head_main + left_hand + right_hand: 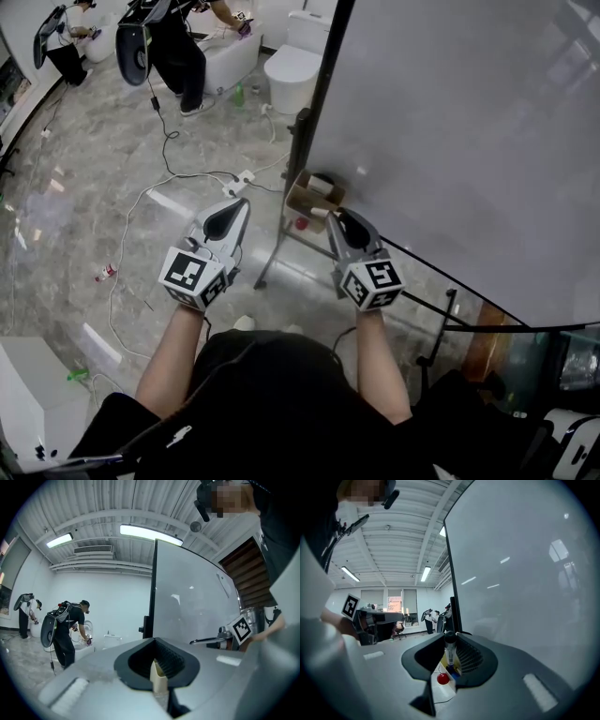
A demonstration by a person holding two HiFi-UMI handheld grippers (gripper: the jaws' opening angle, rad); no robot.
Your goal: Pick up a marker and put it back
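so in the head view both tools sit mid-frame, side by side, pointing toward the top of the frame, with the big whiteboard [450,141] filling the whole right side

the right tool [339,220] is clenched on the marker [450,653]. In the right gripper view [450,644] the marker stands pretty much upright between the jaws, black cap on top, white barrel below it. Right under its lower end in that view there's a small red round thing [442,678] and something blue I can't really make out. In the head view the tip of this tool is just beside the cardboard box [309,195], which sits by the whiteboard's black edge post, centre of the frame

the left tool [242,208] isn't holding anything. In the left gripper view [157,660] the jaws look only a sliver apart, and a cream strip shows through the slit, probably the box edge but I can't tell for sure. It's well left of the box

background stuff: marble-look floor with a white cable [131,234] snaking across the left half, a toilet [292,61] at top centre, and two other people bent over at the top left of the frame
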